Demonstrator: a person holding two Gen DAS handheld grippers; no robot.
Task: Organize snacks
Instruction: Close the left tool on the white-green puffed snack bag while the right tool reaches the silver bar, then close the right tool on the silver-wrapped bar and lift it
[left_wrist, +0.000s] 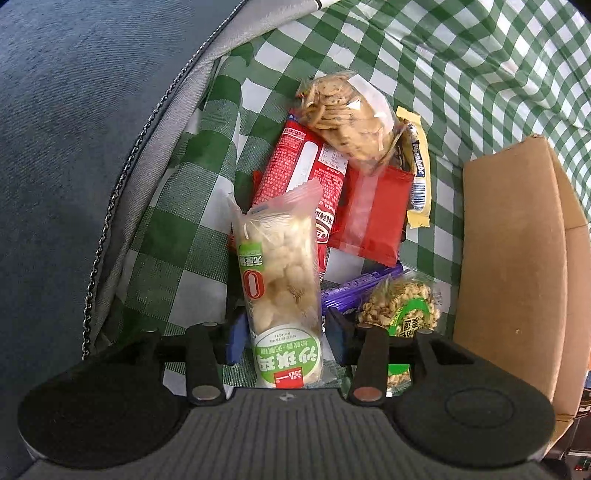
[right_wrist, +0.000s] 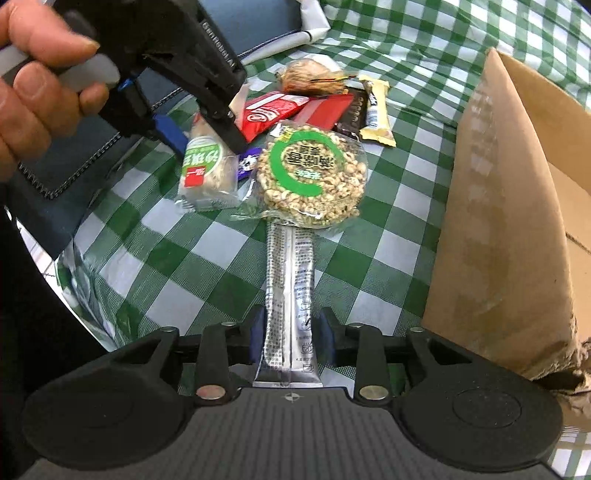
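Snacks lie in a loose heap on the tabletop (right_wrist: 207, 266), which is covered by a green-and-white checked cloth, with a brown cardboard box (right_wrist: 502, 229) standing just beside them. The left gripper (left_wrist: 284, 332) has its jaws set around a clear pack of pale puffed pieces (left_wrist: 280, 273) bearing a green round label with Chinese characters and a red "0"; the blue pads look slightly off its sides, so a firm hold cannot be confirmed. A hand (right_wrist: 40, 74) carries this gripper in the right wrist view. The right gripper (right_wrist: 291, 339) has its jaws closed narrowly on a silver stick sachet (right_wrist: 291, 295) printed with fine text and small cup icons. The sachet's far end touches a round puffed-grain cake (right_wrist: 314, 177) with a green ring label and Chinese writing. Farther back lie a red wrapper (left_wrist: 295, 173) with dense white print, a second red packet (left_wrist: 369, 218), a clear bag of biscuits (left_wrist: 351, 118), a purple packet (left_wrist: 354, 291) and a cream bar (left_wrist: 419, 173), its lettering too small to read surely.
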